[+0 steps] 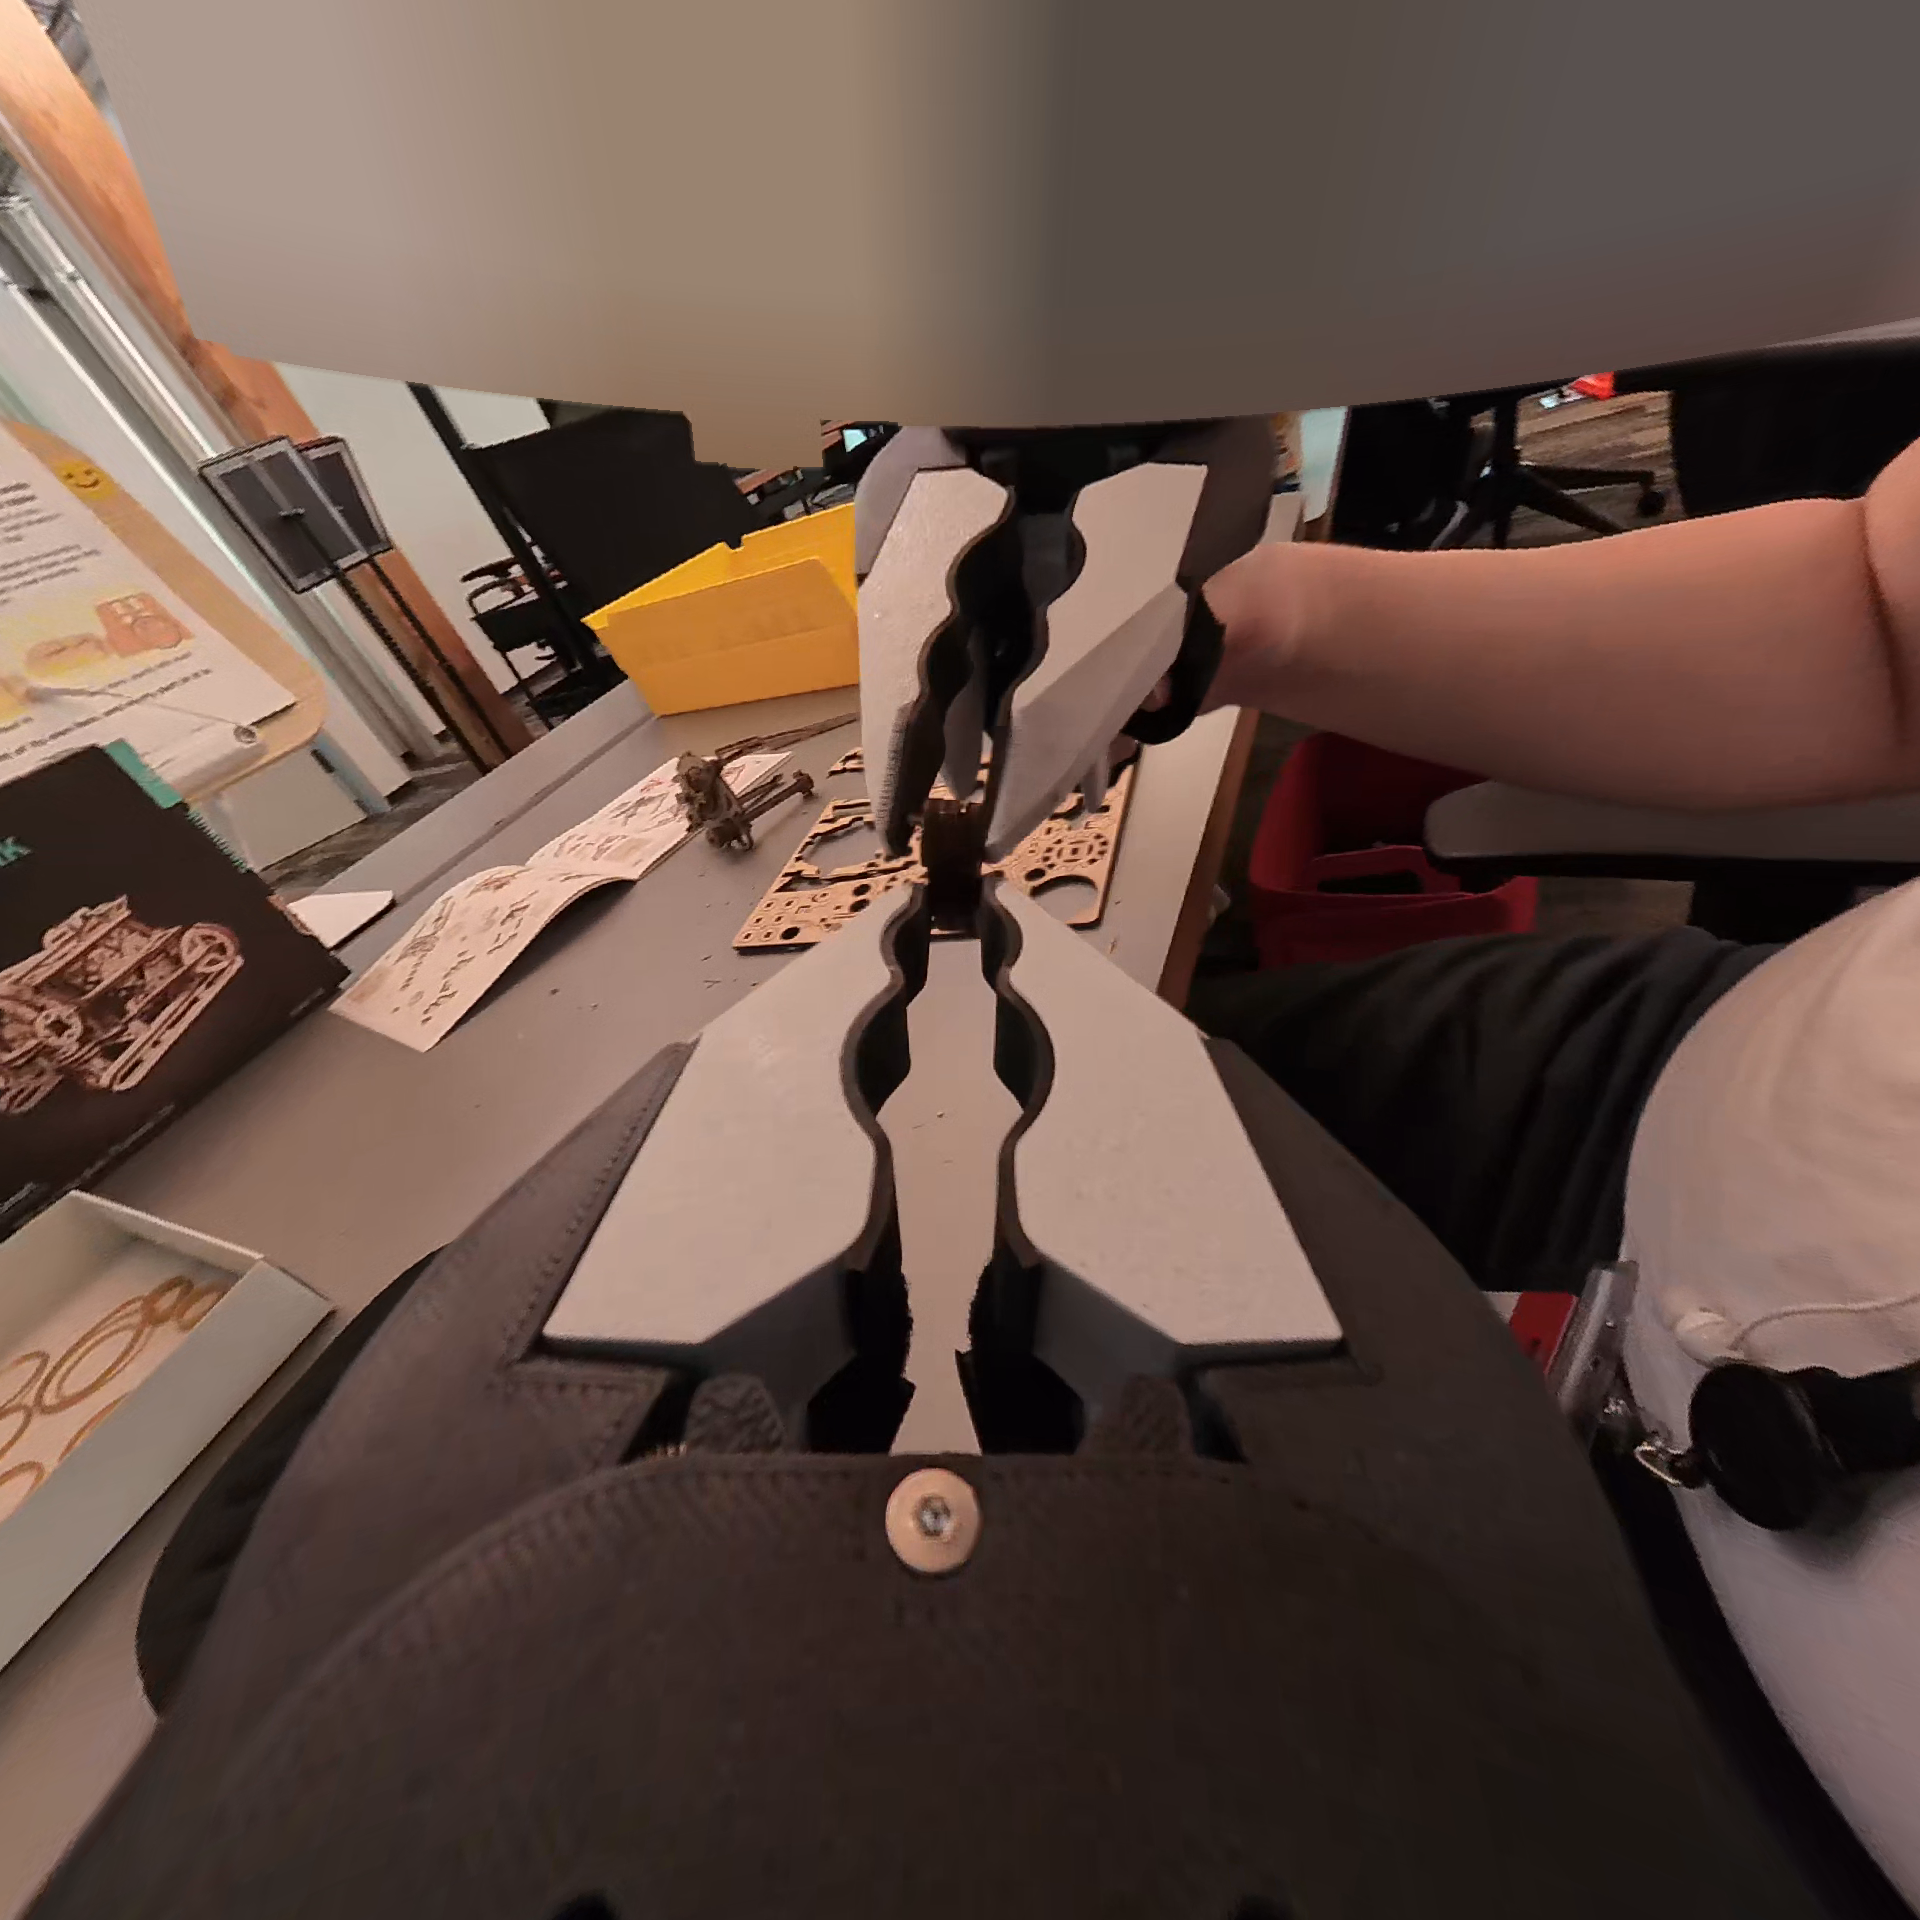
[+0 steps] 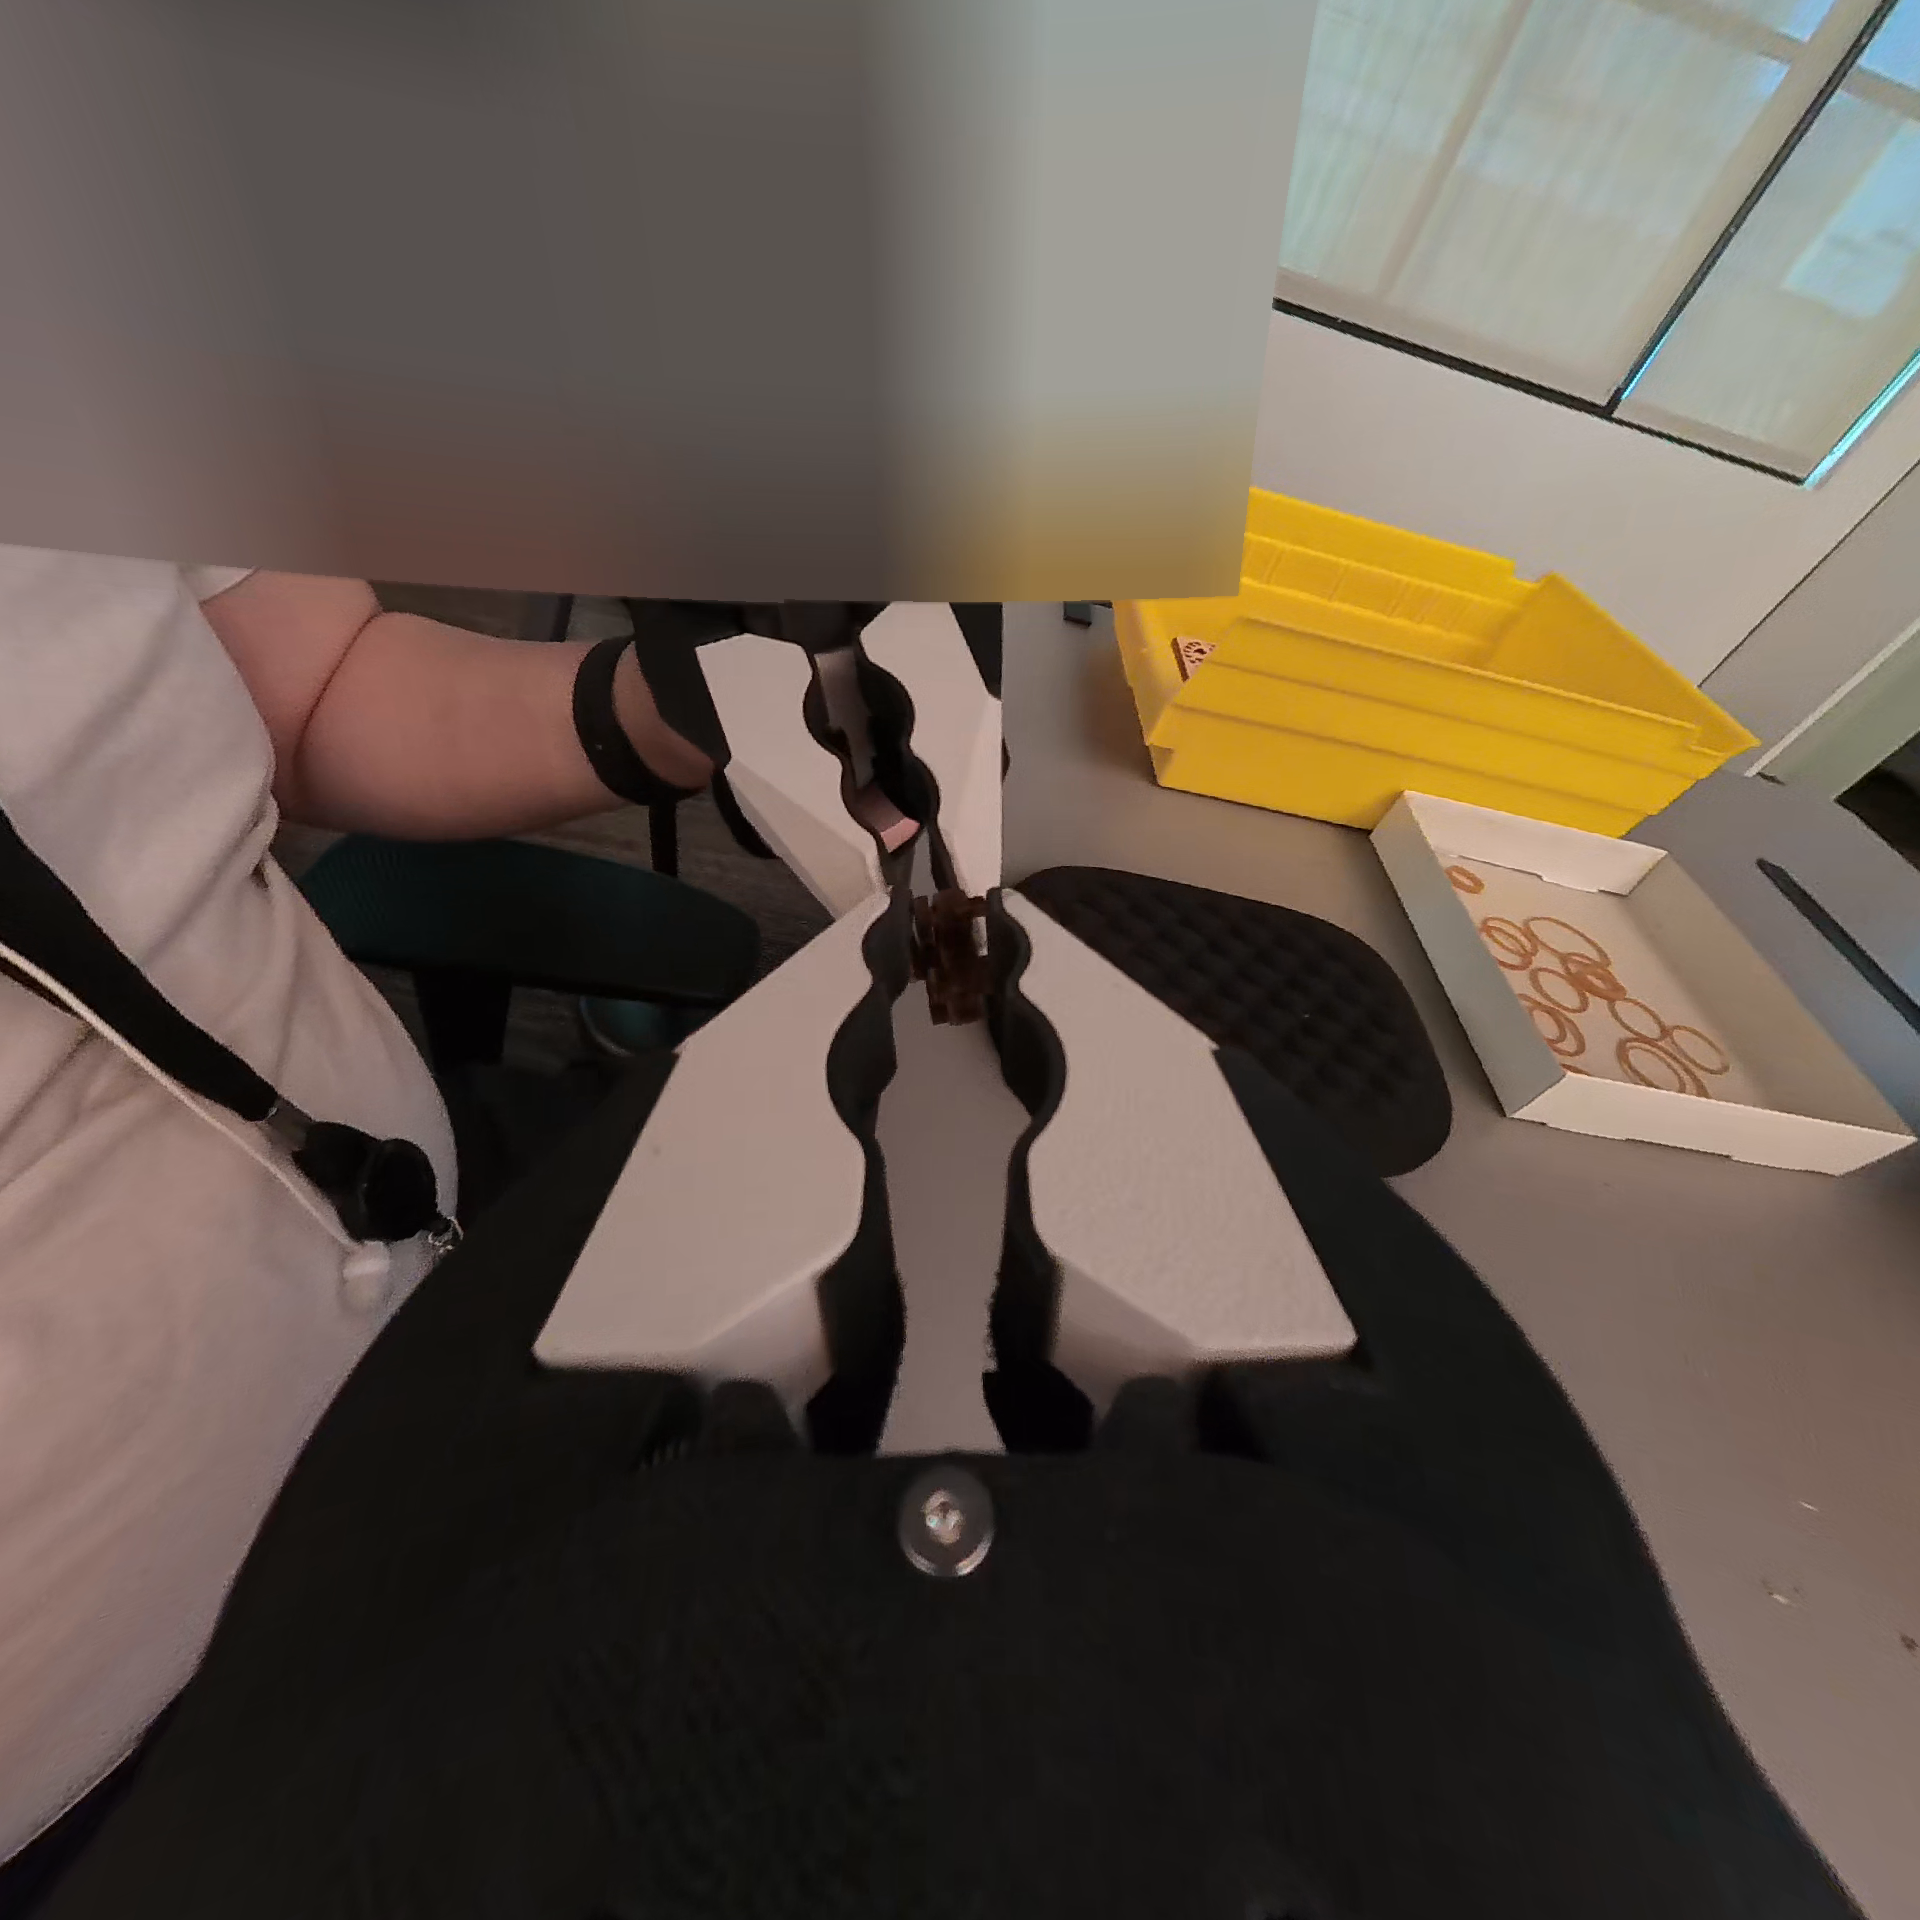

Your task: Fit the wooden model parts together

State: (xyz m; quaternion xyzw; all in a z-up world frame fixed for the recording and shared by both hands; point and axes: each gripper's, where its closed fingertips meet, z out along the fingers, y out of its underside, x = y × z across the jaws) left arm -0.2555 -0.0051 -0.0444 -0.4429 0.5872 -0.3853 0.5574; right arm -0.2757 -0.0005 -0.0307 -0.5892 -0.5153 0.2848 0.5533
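Note:
A small dark wooden model part [image 1: 948, 847] is held in the air between both grippers, above the grey table [image 1: 644, 1039]. My left gripper [image 1: 951, 909] is shut on its near end. My right gripper [image 1: 940, 831] comes down from above, tip to tip with the left one, and grips the same part. In the right wrist view the part [image 2: 951, 977] sits between my right gripper's [image 2: 943, 914] tips, with the left gripper [image 2: 914, 878] touching it from the far side. Whether it is one piece or two joined pieces I cannot tell.
A punched wooden sheet [image 1: 1070, 862], an open instruction booklet [image 1: 540, 894] and a small half-built assembly [image 1: 727, 800] lie beyond. A yellow bin [image 1: 748, 623], the model's box [image 1: 114, 987] and a white tray of rings [image 2: 1621, 997] stand around. The person's body [image 2: 156, 1039] is close. Less than 4 cm separates the two grippers' tips.

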